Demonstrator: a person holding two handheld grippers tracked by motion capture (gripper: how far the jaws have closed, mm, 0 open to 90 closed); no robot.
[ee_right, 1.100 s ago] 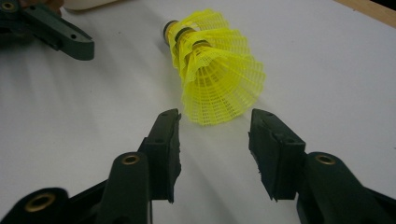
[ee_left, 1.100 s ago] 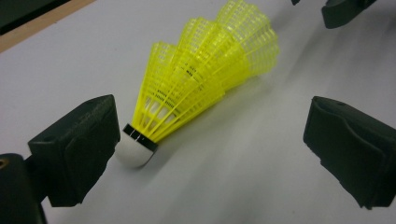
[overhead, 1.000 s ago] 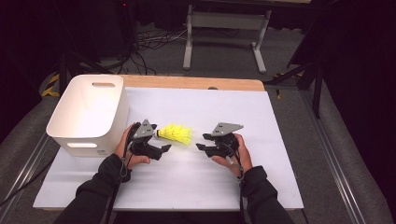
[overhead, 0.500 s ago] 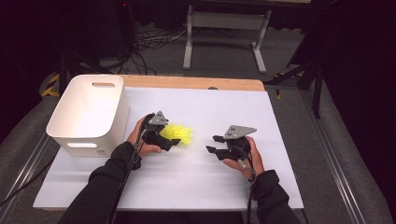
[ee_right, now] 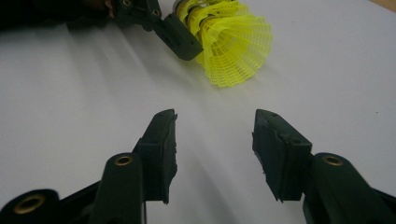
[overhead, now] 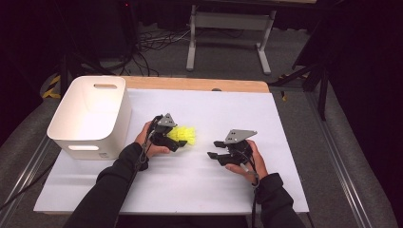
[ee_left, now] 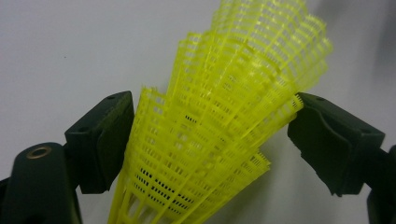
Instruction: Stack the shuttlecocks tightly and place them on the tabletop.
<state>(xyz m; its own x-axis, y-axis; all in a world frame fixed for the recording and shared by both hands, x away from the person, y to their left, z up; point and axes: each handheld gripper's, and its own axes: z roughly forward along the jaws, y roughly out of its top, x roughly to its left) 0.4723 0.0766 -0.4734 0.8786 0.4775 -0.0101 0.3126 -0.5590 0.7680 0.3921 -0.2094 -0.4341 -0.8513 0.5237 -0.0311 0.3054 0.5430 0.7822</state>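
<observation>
Left gripper (overhead: 177, 138): jaws just closing around the yellow shuttlecocks (ee_left: 219, 126), pads touching the mesh skirts.
Shuttlecocks: nested, lying on the white table (overhead: 199, 180), at 3 o'clock from the white bin (overhead: 90, 116).
Right gripper (ee_right: 215, 135): parted, empty, at 4 o'clock from the shuttlecocks.

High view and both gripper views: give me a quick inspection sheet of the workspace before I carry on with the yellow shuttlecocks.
Surface: white table sheet, wooden edge at the far side.
Job's things: stack of yellow shuttlecocks lying on the sheet; white bin at the left, nothing seen inside it.
Clutter: nothing seen.
Grippers: left gripper has just been closing, both pads touching the stack's mesh skirts. Right gripper open, nothing between its jaws, pointing toward the stack.
Cables: one trails along each forearm; loose cables on the floor beyond the table.
Surroundings: grey stand behind the table, dark room.
</observation>
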